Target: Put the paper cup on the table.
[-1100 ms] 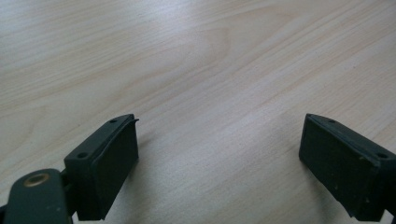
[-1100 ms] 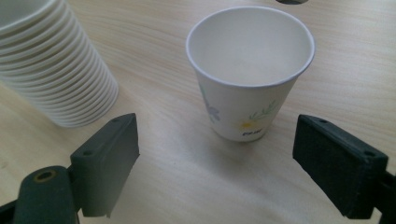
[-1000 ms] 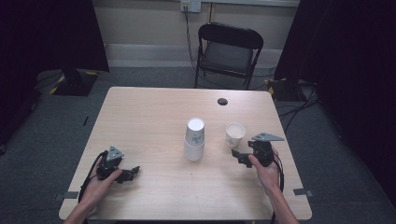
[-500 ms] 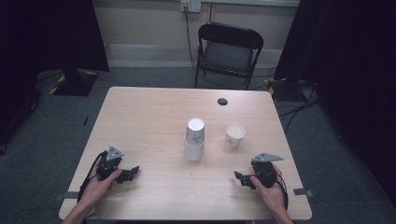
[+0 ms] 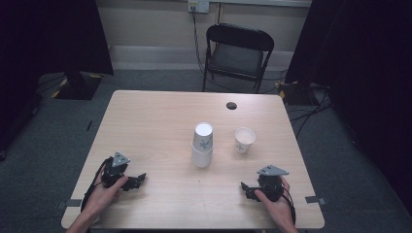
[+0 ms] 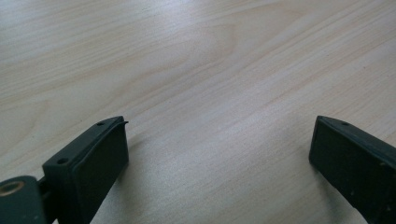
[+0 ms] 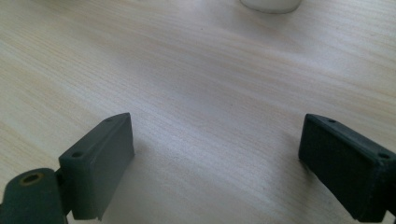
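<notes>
Two grippers rest near the table's (image 5: 145, 116) front edge: the left gripper (image 5: 137, 180) by the front-left corner, the right gripper (image 5: 246, 188) by the front-right, both with jaws spread wide, holding nothing. Stacked cups (image 5: 202, 144) stand mid-table, a single cup (image 5: 244, 139) just beside them.

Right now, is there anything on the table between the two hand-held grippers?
No. In the high view, the stretch of table between the left hand-held gripper and the right hand-held gripper is bare wood; the stacked cups stand farther back.
</notes>
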The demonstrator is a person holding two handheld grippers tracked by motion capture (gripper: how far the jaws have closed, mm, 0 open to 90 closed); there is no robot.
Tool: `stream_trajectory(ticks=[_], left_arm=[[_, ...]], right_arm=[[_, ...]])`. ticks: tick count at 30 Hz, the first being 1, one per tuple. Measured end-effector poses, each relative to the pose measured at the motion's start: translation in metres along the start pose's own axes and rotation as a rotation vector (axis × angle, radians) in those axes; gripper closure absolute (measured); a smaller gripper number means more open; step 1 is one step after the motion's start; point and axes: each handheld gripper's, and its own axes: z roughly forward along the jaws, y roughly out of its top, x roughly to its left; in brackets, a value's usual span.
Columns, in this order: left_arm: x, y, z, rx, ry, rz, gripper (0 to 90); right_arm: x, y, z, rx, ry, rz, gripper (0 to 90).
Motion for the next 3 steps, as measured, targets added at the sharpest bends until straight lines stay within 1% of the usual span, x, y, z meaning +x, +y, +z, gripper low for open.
stream_trajectory(ticks=[3], left_arm=[[-0.0006,0.0003,0.0004,0.001,0.002,-0.001,3.4]], right_arm=[[0.0001,0.0001,0.0001,0.0,-0.003,0.002,9.9]])
